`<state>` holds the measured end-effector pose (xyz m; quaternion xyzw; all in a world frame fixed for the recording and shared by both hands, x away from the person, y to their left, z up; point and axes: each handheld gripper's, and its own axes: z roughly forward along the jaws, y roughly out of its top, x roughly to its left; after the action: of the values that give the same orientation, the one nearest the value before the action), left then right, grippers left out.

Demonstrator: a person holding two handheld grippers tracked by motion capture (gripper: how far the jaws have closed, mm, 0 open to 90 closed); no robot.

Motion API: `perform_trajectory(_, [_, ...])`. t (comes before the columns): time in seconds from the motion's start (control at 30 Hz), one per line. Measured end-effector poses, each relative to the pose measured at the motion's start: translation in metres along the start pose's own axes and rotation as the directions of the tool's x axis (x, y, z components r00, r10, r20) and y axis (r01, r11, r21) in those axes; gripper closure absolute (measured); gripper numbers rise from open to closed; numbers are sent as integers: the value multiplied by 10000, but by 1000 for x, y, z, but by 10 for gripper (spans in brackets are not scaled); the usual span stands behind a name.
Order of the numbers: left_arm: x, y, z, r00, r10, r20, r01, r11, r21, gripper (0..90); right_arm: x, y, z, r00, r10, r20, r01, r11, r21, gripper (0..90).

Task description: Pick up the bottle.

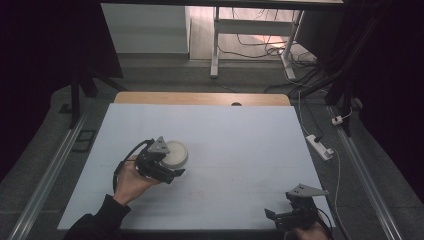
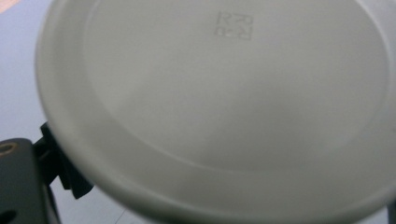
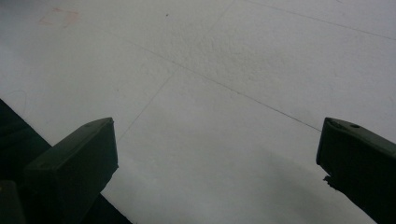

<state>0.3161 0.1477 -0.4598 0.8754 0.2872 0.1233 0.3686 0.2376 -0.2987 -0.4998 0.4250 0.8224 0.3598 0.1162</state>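
A white round bowl (image 1: 176,154) rests on the pale blue table sheet (image 1: 225,135), left of centre. Up close, the bowl (image 2: 224,102) shows a flat face with a small embossed mark. My left gripper (image 1: 167,162) reaches in from the left, its jaws wide apart on either side of the bowl. One black fingertip (image 2: 65,172) sits against the rim, partly under it. Whether the jaws press on the bowl is unclear. My right gripper (image 1: 287,216) hovers low at the front right corner, and in its own view the right gripper (image 3: 217,158) is open over bare sheet.
The sheet's front edge (image 3: 28,135) runs just behind the right gripper's left jaw. A wooden strip (image 1: 200,98) borders the far side of the table. A white power strip (image 1: 320,146) and cables lie on the floor to the right.
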Motion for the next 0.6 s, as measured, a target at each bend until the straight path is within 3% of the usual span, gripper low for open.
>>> perform_trajectory(0.6, [-13,29,14,9968,605,518,-602,9982,-81,73,1,0,1,9999,-100,85,100,9999,52,0])
